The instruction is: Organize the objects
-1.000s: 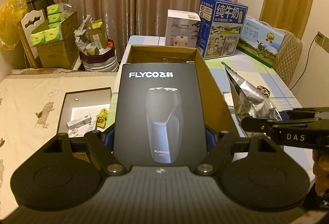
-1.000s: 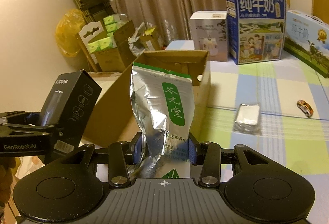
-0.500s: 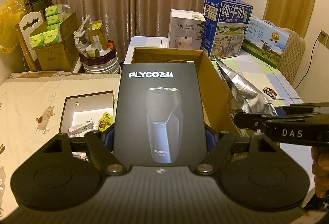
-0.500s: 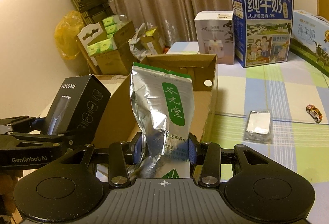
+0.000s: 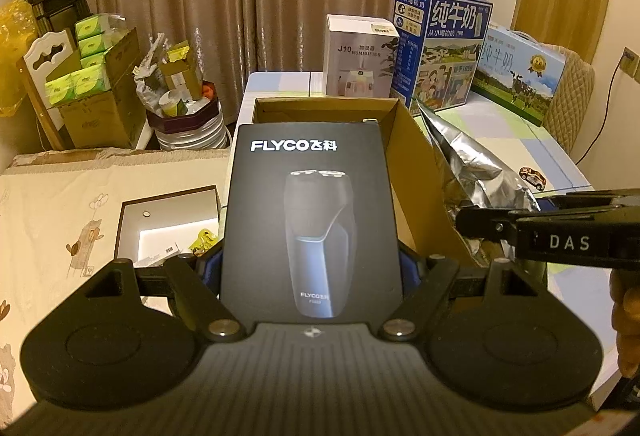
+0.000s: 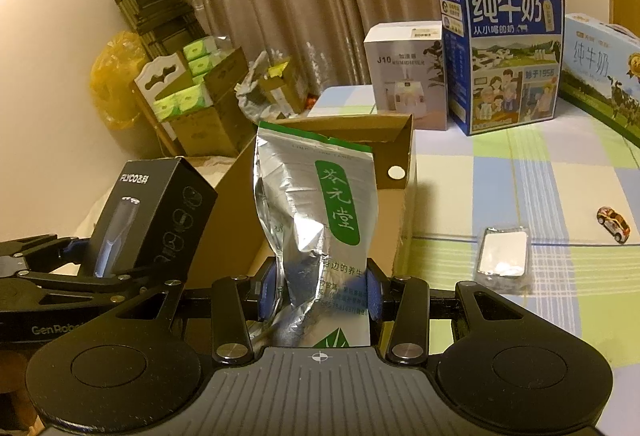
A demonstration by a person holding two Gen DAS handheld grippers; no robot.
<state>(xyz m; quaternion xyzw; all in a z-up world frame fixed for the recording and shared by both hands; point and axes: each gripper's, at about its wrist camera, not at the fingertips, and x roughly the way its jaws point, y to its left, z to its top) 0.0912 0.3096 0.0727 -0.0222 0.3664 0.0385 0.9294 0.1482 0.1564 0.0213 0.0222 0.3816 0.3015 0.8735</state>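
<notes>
My left gripper [image 5: 310, 268] is shut on a black FLYCO shaver box [image 5: 310, 212] and holds it upright in front of an open cardboard box [image 5: 416, 172]. My right gripper [image 6: 320, 290] is shut on a silver foil pouch [image 6: 316, 220] with a green label, held upright beside the cardboard box [image 6: 400, 204] at its right side. The shaver box [image 6: 148, 224] and left gripper [image 6: 80, 268] show at the left of the right wrist view. The pouch [image 5: 472, 168] and right gripper [image 5: 500, 226] show at the right of the left wrist view.
A humidifier box [image 6: 404, 72] and two milk cartons [image 6: 508, 52] stand at the table's back. A small foil packet [image 6: 502, 252] and a toy car [image 6: 612, 222] lie on the checked cloth. An open dark tray [image 5: 168, 224] with small items lies left of the cardboard box.
Both grippers have moved forward and slightly up with their loads, closer to the cardboard box. The grips have not changed.
</notes>
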